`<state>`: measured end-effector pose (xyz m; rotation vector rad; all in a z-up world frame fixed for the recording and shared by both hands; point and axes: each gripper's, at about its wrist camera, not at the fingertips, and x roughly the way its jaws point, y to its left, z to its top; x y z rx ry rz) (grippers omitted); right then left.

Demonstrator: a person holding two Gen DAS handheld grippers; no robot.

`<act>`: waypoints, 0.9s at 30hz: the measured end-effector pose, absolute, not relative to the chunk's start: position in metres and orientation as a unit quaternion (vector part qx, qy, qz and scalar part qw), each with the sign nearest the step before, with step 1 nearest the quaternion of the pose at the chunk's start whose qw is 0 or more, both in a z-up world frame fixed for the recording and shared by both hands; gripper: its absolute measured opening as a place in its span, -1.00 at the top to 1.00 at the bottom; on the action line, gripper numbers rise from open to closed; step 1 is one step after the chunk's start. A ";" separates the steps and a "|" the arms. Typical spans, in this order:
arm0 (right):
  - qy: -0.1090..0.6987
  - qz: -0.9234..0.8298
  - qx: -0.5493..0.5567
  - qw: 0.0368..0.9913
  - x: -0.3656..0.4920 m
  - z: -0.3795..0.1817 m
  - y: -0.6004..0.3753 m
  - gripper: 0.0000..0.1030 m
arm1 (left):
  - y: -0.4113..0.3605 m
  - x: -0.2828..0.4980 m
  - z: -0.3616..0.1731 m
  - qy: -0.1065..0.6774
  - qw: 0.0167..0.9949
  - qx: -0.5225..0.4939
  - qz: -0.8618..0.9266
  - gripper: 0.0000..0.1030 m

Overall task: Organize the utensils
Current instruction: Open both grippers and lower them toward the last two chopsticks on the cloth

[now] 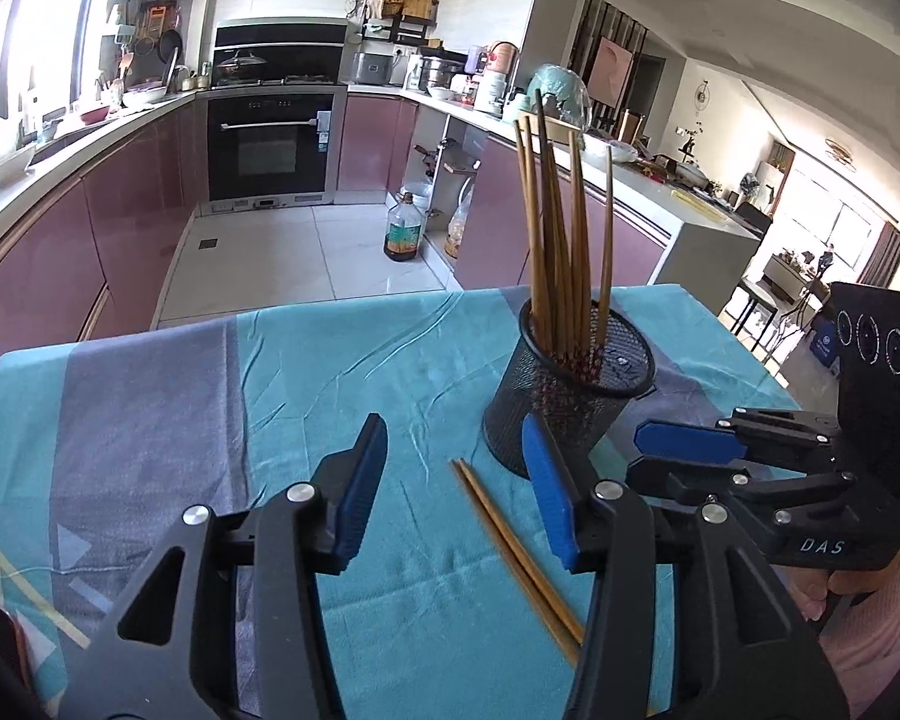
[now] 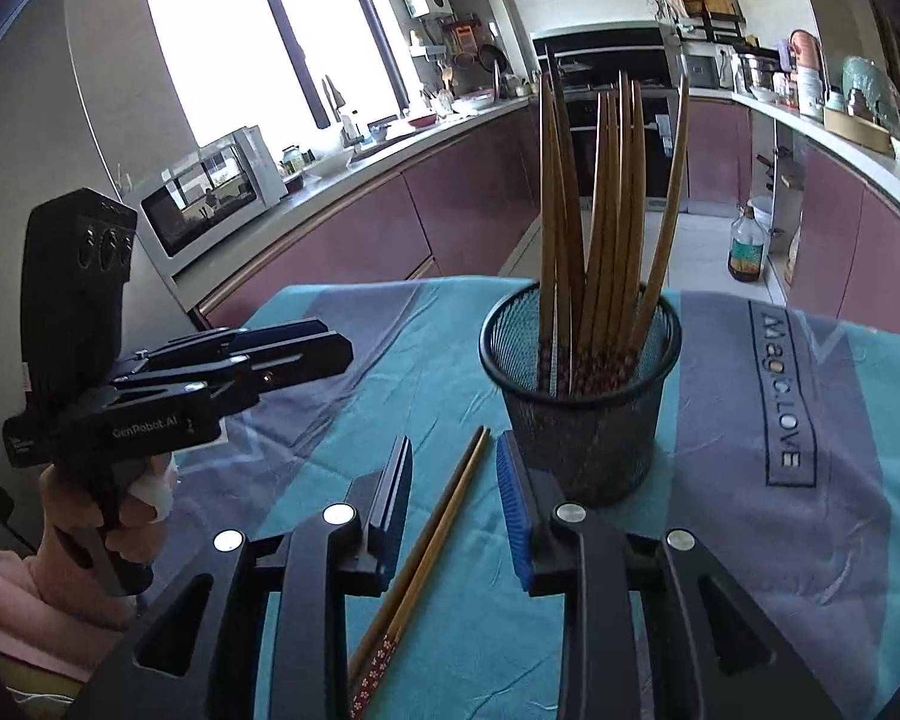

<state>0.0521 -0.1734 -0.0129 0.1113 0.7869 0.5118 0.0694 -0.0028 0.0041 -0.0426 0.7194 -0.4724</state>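
Now the right gripper (image 2: 453,498) is open, jaws apart, w/ two loose chopsticks (image 2: 432,546) lying flat on the blue cloth (image 2: 462,354) between them, not pinched. Left gripper (image 1: 453,480) is open too, nothing in it. Both sit just beside the black mesh cup (image 2: 582,396), which holds more chopsticks standing up.

Two close wrist views angled down, sharing mesh cup (image 1: 570,384) and tablecloth (image 2: 810,540).
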 end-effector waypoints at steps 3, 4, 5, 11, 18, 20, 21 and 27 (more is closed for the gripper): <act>0.401 0.243 0.051 0.882 0.051 -0.030 -0.165 0.48 | 0.003 0.066 -0.009 0.364 0.903 -0.028 -0.226 0.09; 0.407 0.243 0.050 0.879 0.051 -0.034 -0.163 0.47 | 0.005 0.064 -0.014 0.367 0.902 -0.028 -0.224 0.09; 0.414 0.243 0.049 0.876 0.051 -0.039 -0.161 0.47 | 0.006 0.062 -0.018 0.371 0.901 -0.027 -0.222 0.09; 0.440 0.236 0.038 0.865 0.052 -0.057 -0.147 0.48 | 0.000 0.059 -0.031 0.389 0.894 -0.027 -0.220 0.09; 0.451 0.231 0.038 0.861 0.051 -0.066 -0.142 0.48 | -0.005 0.056 -0.041 0.401 0.889 -0.031 -0.219 0.09; 0.452 0.230 0.040 0.861 0.051 -0.067 -0.142 0.48 | -0.006 0.056 -0.044 0.404 0.887 -0.032 -0.219 0.09; 0.452 0.229 0.042 0.861 0.050 -0.068 -0.142 0.48 | -0.007 0.056 -0.046 0.406 0.887 -0.032 -0.219 0.09; 0.453 0.228 0.044 0.861 0.049 -0.069 -0.143 0.48 | -0.008 0.054 -0.049 0.409 0.885 -0.032 -0.218 0.09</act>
